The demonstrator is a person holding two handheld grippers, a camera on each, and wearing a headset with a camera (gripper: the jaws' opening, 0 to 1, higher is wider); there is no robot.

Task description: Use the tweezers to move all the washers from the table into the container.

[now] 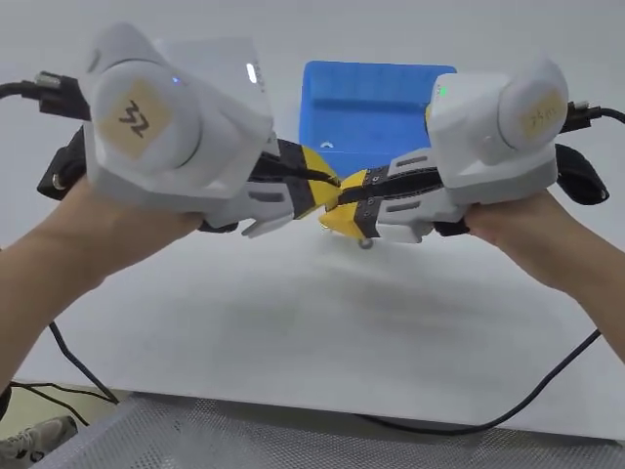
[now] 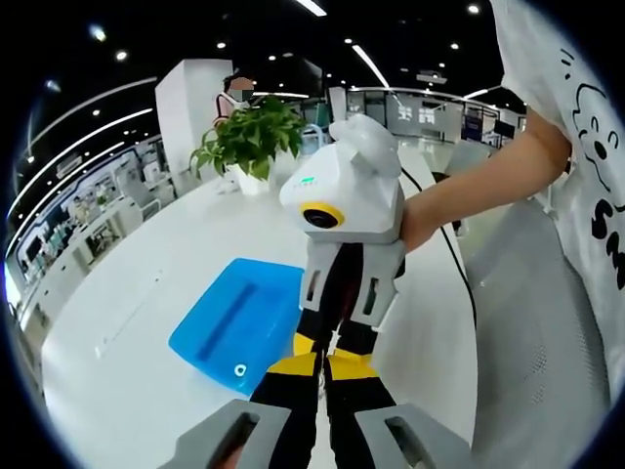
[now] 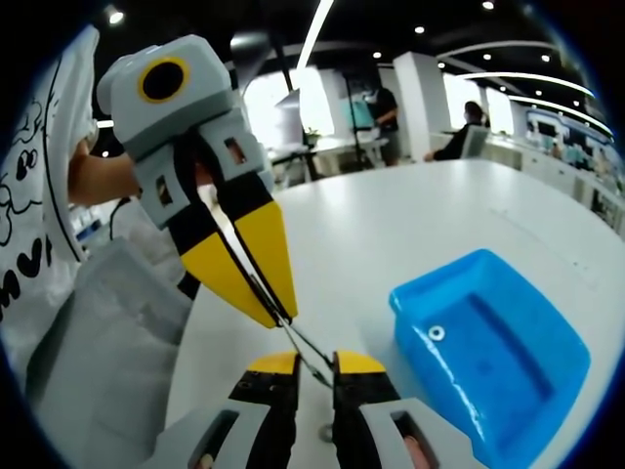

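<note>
My two grippers meet tip to tip over the white table. The left gripper (image 1: 317,200) (image 2: 322,379) is shut on thin dark tweezers (image 3: 298,342), which run between its yellow fingers (image 3: 249,254). The tweezers' far end sits between the jaws of the right gripper (image 1: 344,210) (image 3: 314,373), which are closed onto it. Behind them stands a blue container (image 1: 322,98) (image 3: 547,391) (image 2: 210,327) with one washer (image 3: 436,333) (image 2: 240,370) in it. Another small washer (image 1: 365,243) lies on the table just under the right gripper.
A black cable (image 1: 508,415) trails over the table's near edge on the right, another (image 1: 73,362) on the left. A potted plant (image 2: 249,137) stands at the table's far end, and people stand in the background (image 3: 386,117).
</note>
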